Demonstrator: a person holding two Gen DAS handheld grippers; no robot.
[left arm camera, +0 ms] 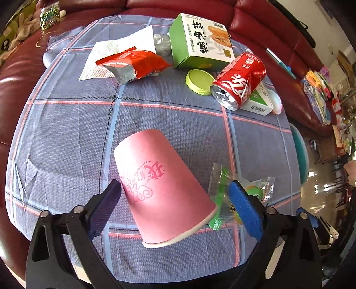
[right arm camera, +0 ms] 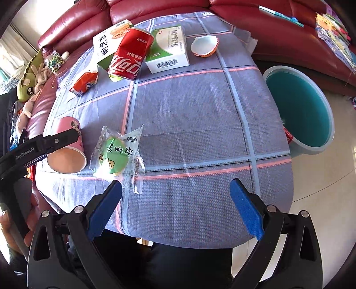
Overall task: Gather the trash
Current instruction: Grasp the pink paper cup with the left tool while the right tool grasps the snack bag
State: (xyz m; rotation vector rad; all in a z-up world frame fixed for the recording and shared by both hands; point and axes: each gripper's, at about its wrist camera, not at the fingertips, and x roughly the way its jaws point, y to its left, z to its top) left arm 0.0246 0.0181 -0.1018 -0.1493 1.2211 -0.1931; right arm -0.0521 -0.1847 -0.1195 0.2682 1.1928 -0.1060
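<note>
The pink cup point(left arm camera: 162, 189) lies tipped between the left gripper's point(left arm camera: 175, 209) wide, untouching jaws, rim nearest. The right gripper point(right arm camera: 175, 209) hangs wide and empty beside the wrapper point(right arm camera: 118, 155).

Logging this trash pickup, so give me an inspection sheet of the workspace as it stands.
Surface: checked blue cloth over the table.
Job's things: pink paper cup on its side; green snack wrapper beside it; crushed cola can, red packet, green box, teal bin on the floor.
Clutter: green lid.
Grippers: left tongs open around the cup; right tongs open, empty.
Cables: nothing seen.
Surroundings: red sofa.
</note>
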